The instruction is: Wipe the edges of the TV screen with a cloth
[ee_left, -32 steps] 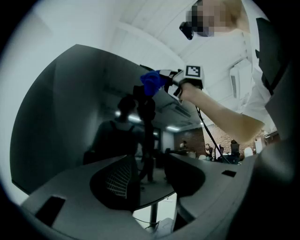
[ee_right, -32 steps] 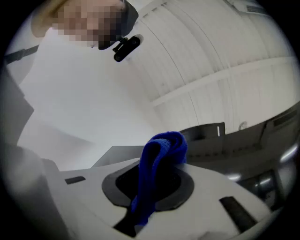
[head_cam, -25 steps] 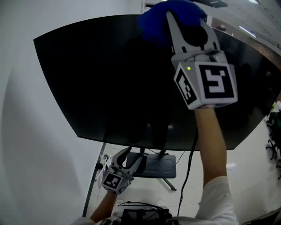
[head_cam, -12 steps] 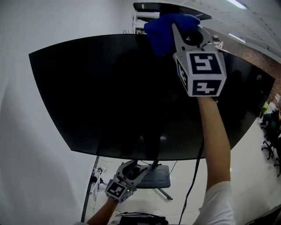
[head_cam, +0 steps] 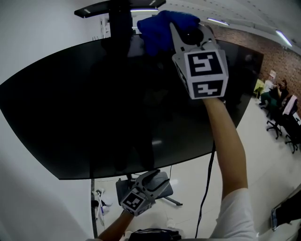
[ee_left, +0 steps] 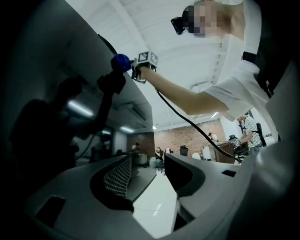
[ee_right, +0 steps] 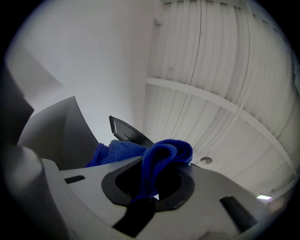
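A big black TV screen (head_cam: 117, 103) fills the head view. A blue cloth (head_cam: 160, 27) lies over its top edge, right of the middle. My right gripper (head_cam: 182, 27) is raised to that edge and shut on the cloth. In the right gripper view a fold of the cloth (ee_right: 159, 157) is pinched between the jaws of the right gripper (ee_right: 152, 190), beside the TV's top edge (ee_right: 125, 131). My left gripper (head_cam: 157, 181) hangs low under the screen, open and empty. The left gripper view shows the open left gripper (ee_left: 147, 161), the screen (ee_left: 51, 103) and the cloth (ee_left: 122, 61) high up.
A dark bracket (head_cam: 117, 9) stands behind the TV's top. The TV's grey stand base (head_cam: 164, 184) rests on the white floor, with a black cable (head_cam: 205, 188) hanging beside my right arm. Seated people and office chairs (head_cam: 277, 99) are at far right, before a brick wall.
The head view has swung, so the screen sits further left in frame. My right gripper with the cloth has slid slightly right along the top edge. The left gripper stays low.
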The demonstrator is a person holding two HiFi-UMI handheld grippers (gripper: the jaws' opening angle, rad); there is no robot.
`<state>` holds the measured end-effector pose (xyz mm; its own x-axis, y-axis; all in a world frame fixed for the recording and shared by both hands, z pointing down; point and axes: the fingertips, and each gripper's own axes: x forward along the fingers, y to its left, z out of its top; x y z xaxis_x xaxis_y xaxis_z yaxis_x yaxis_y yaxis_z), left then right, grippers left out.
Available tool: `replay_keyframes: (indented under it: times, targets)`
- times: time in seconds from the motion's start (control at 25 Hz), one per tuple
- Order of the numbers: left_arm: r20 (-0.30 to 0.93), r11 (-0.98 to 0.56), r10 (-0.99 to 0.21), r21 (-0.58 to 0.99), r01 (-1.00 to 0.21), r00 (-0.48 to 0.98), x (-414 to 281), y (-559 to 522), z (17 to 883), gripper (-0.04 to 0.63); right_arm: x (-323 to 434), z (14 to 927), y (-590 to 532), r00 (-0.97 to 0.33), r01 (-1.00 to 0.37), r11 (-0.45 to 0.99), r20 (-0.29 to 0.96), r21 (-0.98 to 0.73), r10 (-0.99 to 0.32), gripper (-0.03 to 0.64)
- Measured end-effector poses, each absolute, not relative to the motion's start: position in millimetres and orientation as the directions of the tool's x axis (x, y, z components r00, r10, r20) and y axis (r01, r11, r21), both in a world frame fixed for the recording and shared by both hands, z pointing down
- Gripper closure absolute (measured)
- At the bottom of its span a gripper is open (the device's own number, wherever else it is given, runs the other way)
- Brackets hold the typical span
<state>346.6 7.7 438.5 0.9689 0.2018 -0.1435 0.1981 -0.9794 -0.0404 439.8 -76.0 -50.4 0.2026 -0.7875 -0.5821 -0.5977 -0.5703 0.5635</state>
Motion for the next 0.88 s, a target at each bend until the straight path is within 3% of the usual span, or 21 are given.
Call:
replay_keyframes:
  times: [0.4, 0.88]
  targets:
    - [-0.121, -0.922, 0.388, -0.026, 0.387, 0.914, 421.6, 75.6, 451.3, 0.391, 571.9, -31.4, 23.2, 0.405, -0.448, -0.710, -0.585, 0.544, -0.703, 0.537]
    - [-0.088, -0.847, 0.530, 0.005, 0.532, 0.844, 504.2, 143.5, 472.5, 0.391, 792.1, -37.8, 159.2, 0.709, -0.278, -0.809, -0.457, 0.518, -0.537, 0.538]
